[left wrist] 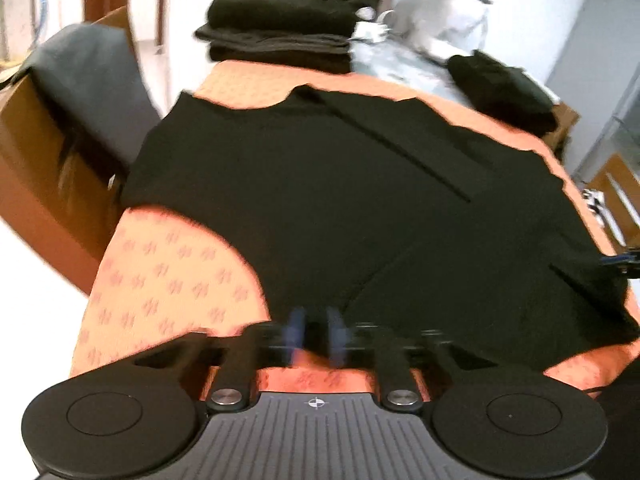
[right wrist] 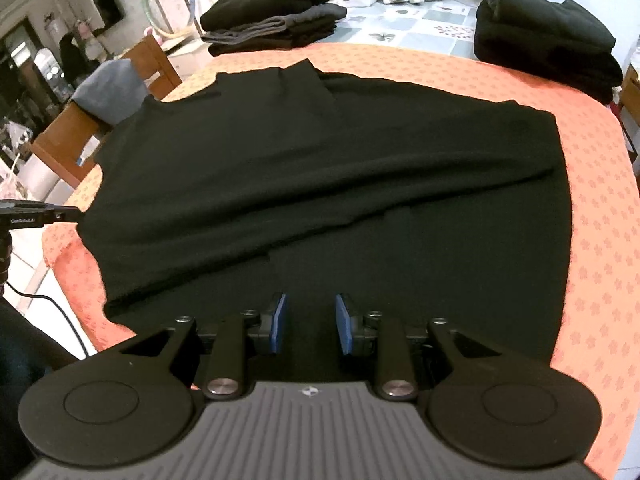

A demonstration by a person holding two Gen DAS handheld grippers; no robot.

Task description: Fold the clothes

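While its blue-padded jaws stand parted with nothing between them, the right gripper point(right wrist: 310, 322) hovers over the near part of the large black knit garment point(right wrist: 320, 184), which lies spread flat on the orange flower-patterned tablecloth point(right wrist: 600, 184). The left gripper point(left wrist: 316, 336), blurred, has its blue pads at the garment's near hem point(left wrist: 320, 316); I cannot tell whether it pinches cloth. Beyond sit a stack of folded dark clothes point(right wrist: 276, 12) and another black folded pile point(right wrist: 544, 36).
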